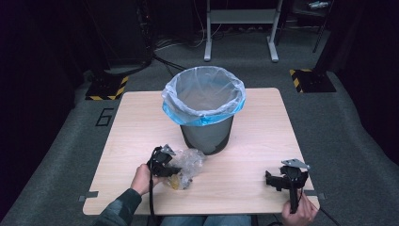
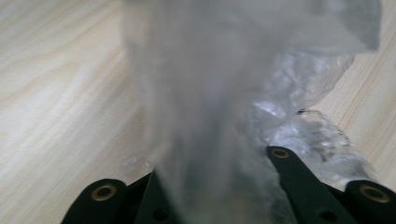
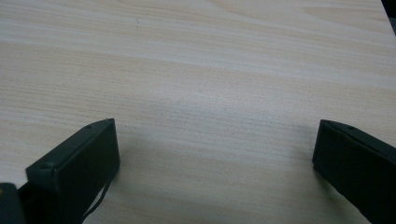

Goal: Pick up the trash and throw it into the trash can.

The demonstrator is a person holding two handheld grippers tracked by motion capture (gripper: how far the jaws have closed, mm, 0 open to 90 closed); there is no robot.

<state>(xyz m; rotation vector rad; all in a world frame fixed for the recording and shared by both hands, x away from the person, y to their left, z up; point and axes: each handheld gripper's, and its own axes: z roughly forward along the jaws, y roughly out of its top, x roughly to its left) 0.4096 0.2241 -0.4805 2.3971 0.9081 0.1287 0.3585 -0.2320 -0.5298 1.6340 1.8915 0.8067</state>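
A crumpled clear plastic bag (image 1: 190, 162) lies on the wooden table (image 1: 141, 122) in front of the bin, with something yellow (image 1: 175, 182) at its near end. My left gripper (image 1: 170, 168) is shut on its left side. In the left gripper view the plastic (image 2: 210, 93) rises blurred between the two black jaws of the left gripper (image 2: 217, 177). A grey waste bin (image 1: 207, 134) lined with a clear and blue bag stands upright at the table's middle. My right gripper (image 1: 272, 181) rests near the front right corner, open, and in its own view the right gripper (image 3: 215, 135) has only bare wood between its jaws.
Bare tabletop (image 3: 187, 56) stretches ahead of the right gripper. Grey carpet surrounds the table. Beyond the far edge stand a white metal frame (image 1: 240, 19) and two yellow-and-black striped bases (image 1: 107, 88), with cables on the floor.
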